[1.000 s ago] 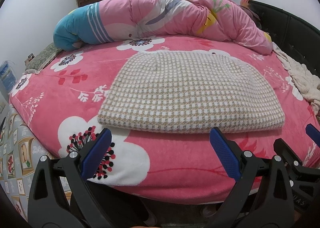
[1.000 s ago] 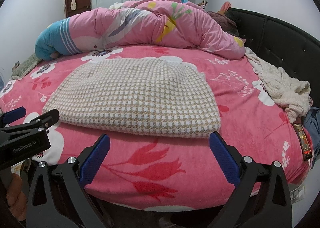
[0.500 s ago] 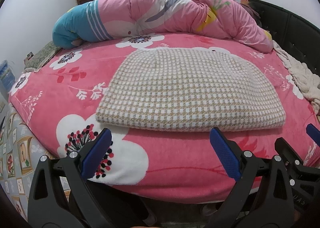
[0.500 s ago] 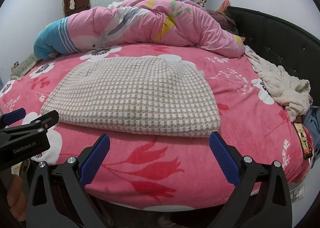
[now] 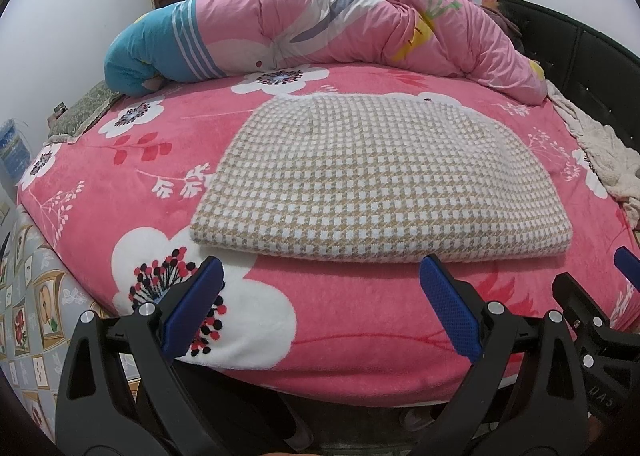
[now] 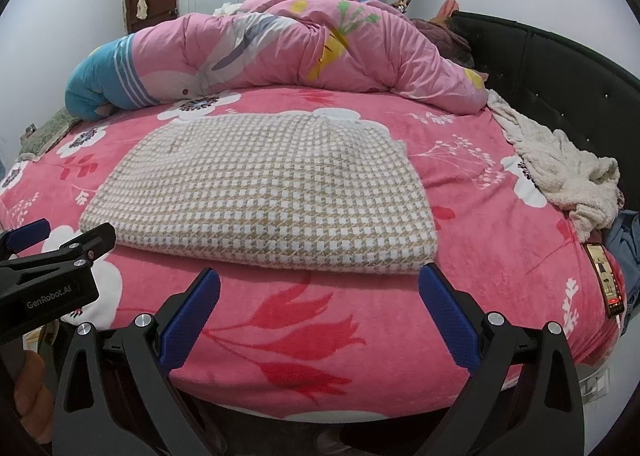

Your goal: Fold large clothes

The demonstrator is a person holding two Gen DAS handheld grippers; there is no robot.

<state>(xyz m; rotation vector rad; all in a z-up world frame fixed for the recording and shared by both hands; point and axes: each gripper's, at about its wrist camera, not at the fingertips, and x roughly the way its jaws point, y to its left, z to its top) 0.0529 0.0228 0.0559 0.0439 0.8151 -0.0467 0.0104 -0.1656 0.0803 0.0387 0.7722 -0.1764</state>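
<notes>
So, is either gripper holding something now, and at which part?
Nothing is held. Left gripper and right gripper are open before the folded checked garment.

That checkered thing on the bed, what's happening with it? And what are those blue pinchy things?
A person is folding clothes with a claw in each hand. The checkered garment lies folded flat on the pink bed. The left claw and the right claw are both open and empty, hovering at the near edge of the bed, just short of the garment. Neither touches it. A pink quilt is heaped at the far side.
</notes>
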